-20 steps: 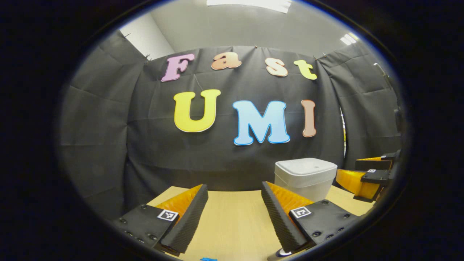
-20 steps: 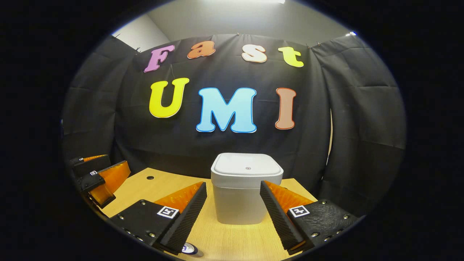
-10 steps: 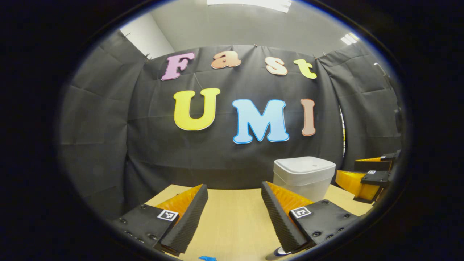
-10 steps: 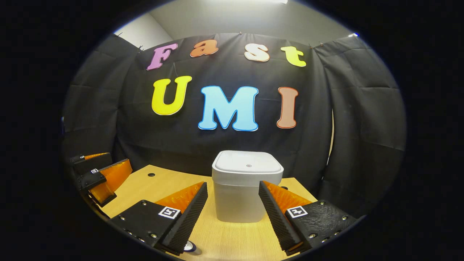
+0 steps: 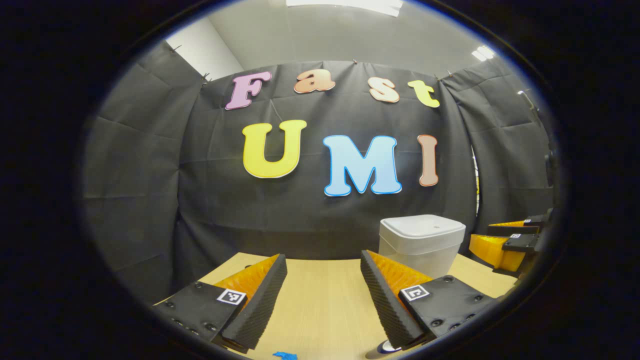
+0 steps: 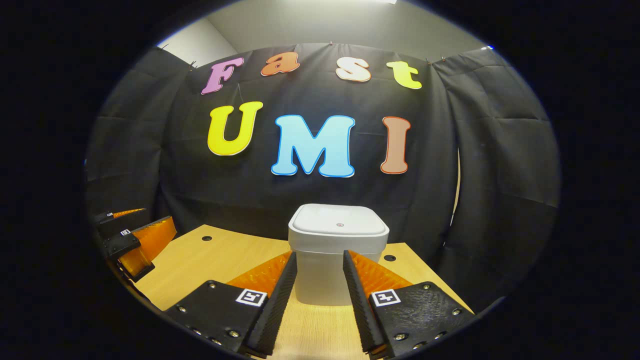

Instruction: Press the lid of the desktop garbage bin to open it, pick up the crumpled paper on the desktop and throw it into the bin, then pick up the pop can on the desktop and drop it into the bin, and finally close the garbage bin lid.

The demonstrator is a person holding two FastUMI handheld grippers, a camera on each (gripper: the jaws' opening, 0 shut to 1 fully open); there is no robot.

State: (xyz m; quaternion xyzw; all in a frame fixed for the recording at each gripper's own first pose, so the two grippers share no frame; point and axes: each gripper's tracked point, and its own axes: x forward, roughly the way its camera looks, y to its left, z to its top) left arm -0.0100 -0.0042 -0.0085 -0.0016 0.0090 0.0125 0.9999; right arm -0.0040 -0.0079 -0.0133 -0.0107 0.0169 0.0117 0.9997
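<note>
The right gripper (image 6: 320, 295), jaws narrowed and holding nothing, is aiming at the bin's (image 6: 332, 272) closed lid (image 6: 339, 226) to press it.

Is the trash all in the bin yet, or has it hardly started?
Hardly started. The bin has its lid flat and shut, so nothing looks done. In hand: the right tool points at the bin with a narrow gap and holds nothing; the left tool is open and holds nothing. Left: press the lid, drop in paper and can, close it. I can't make out either for sure.
</note>
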